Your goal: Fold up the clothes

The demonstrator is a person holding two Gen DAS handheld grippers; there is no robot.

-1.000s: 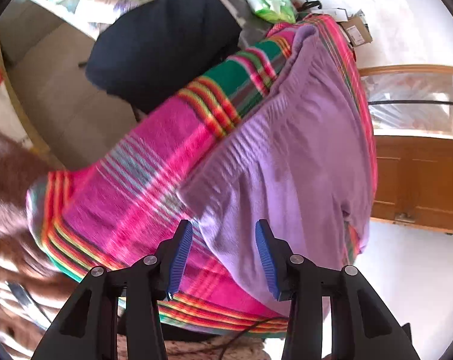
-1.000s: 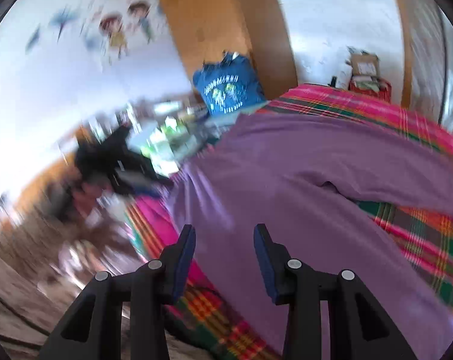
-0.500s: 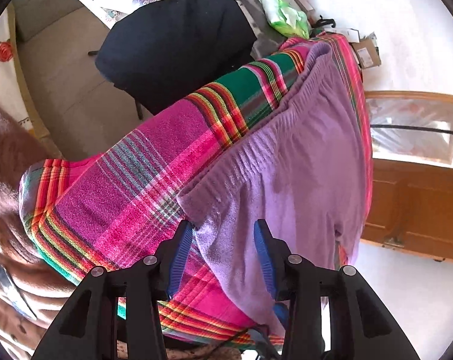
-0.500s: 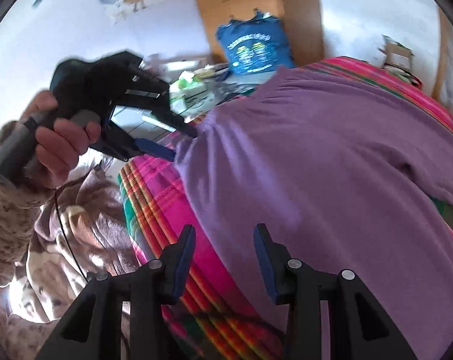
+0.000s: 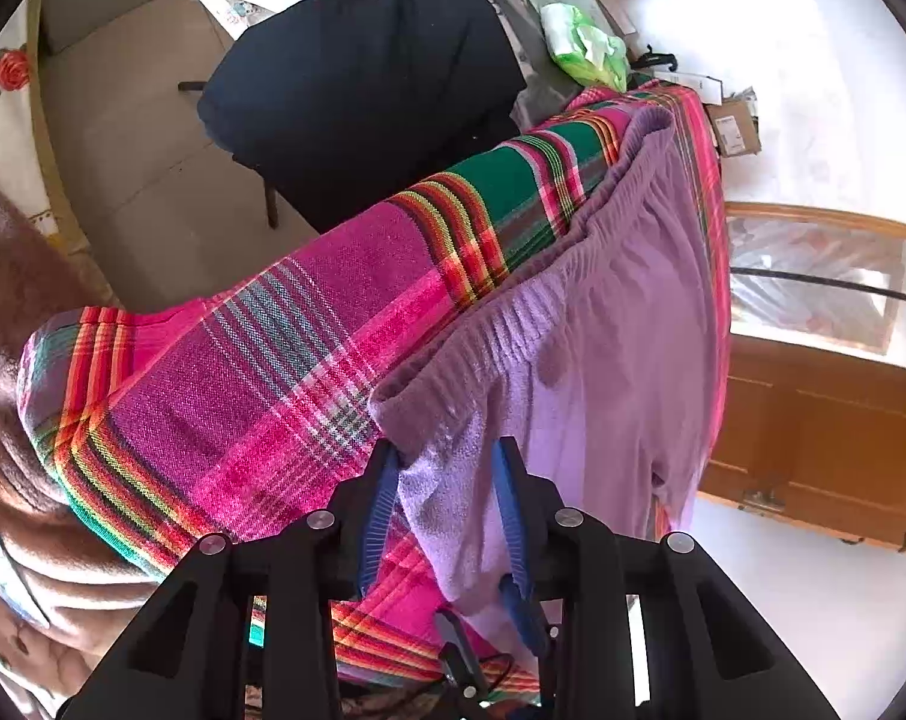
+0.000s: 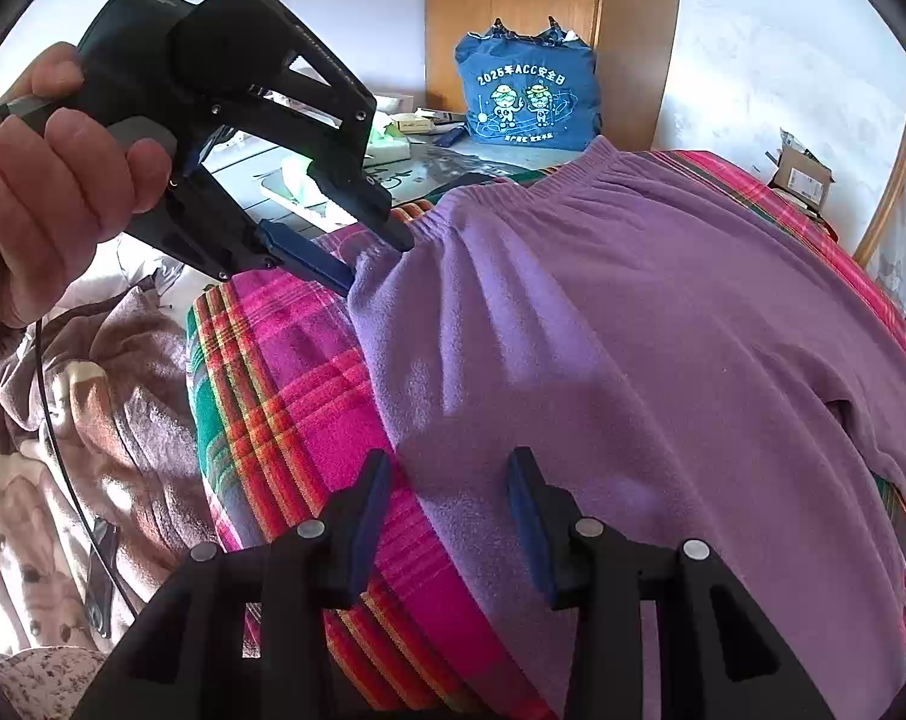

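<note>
While your left tongs (image 5: pixel 447 504) have just been closing on the waistband corner of the purple trousers (image 6: pixel 633 330) spread on the plaid blanket (image 5: pixel 261 384), bring your right tongs (image 6: pixel 447 510), gaping empty above the side edge, down to pinch both layers.

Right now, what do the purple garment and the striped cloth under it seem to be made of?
The purple garment looks like soft fleece or brushed knit: matte, fuzzy nap, and a gathered, ribbed elastic waistband. The striped cloth looks like a coarse woven cotton-type blanket: visible weave grain, flat finish, plaid bands in pink, green, red and yellow. The exact fibre of either cannot be told.
</note>
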